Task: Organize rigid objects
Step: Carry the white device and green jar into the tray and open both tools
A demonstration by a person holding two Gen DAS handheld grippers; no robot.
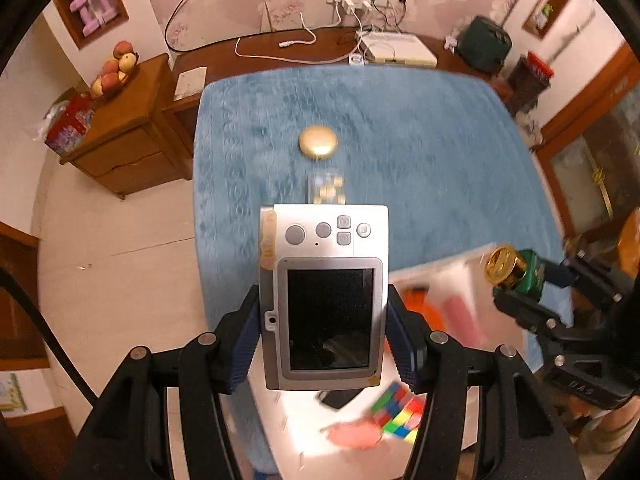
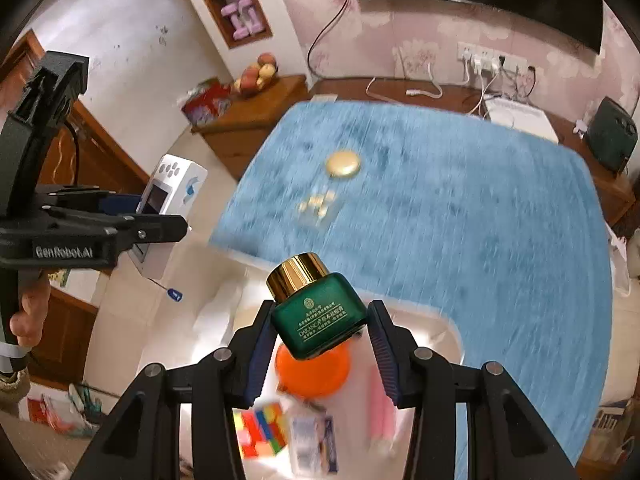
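My left gripper is shut on a silver digital camera, held above the near edge of the blue cloth; it also shows in the right wrist view. My right gripper is shut on a green bottle with a gold cap, tilted, above a white bin. That bottle shows in the left wrist view. A round gold compact and a small clear box of pale pieces lie on the cloth.
The white bin holds a colour cube, an orange disc, a pink stick and a small packet. A wooden cabinet with fruit stands left. Cables and a white device lie behind the table.
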